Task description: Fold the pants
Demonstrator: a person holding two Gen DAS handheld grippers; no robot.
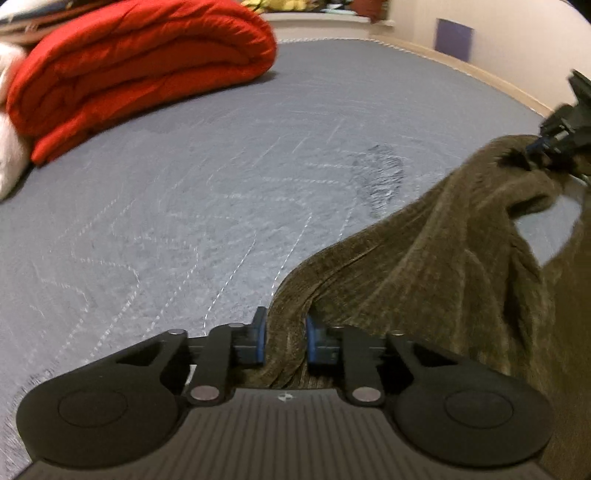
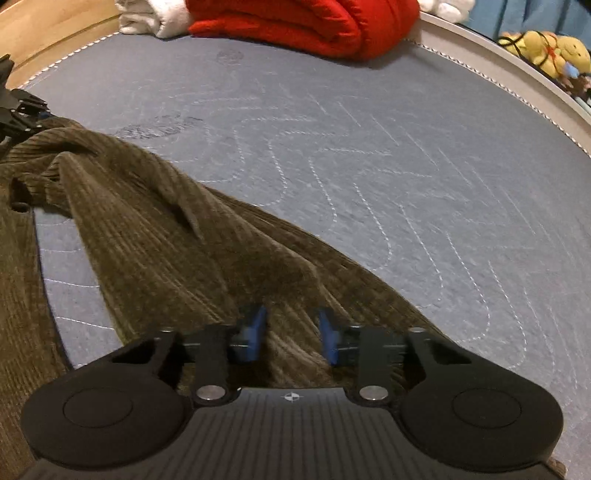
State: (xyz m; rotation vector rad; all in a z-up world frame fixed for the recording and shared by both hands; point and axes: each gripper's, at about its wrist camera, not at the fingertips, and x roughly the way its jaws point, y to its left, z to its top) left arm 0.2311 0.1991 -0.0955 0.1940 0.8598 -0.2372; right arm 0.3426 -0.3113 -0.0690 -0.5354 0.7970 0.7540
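- Since the bed (image 1: 184, 206) is the largest item before you, take it first: a grey-blue quilted surface with pale stitched curves, mostly bare ahead of both of your grippers and offering broad room for laying cloth flat.
- Bed edges: a corded border runs along the far side and curves round at the right in the right wrist view; beyond it lies a pale ledge. Keep the cloth inside that border.
- Red quilt (image 1: 140, 77): folded in a thick roll at the far side of the bed, with white bedding (image 2: 159, 18) beside it. Both sit well apart from your work.
- Pants (image 2: 155, 229): olive-brown corduroy, strung between your two grippers, partly lifted and sagging, with the rest trailing on the bed toward you. One slack loop shows bed through it.
- Left gripper (image 1: 284, 339): its jaws are closed on a bunched rope of the corduroy, blue pads pressing each side.
- Right gripper (image 2: 291, 338): corduroy fills the gap between the blue pads, and I judge the jaws clamped on it, though blur softens the contact.
- Step in hand, by my judgement: an early one, both ends gripped and the garment raised for spreading.
- Next move calls for you to draw the grippers apart, tauten the sag, and lay the pants flat on the bare quilting ahead.
- Stuffed toys (image 2: 546, 48): yellow, past the far right edge; no concern.
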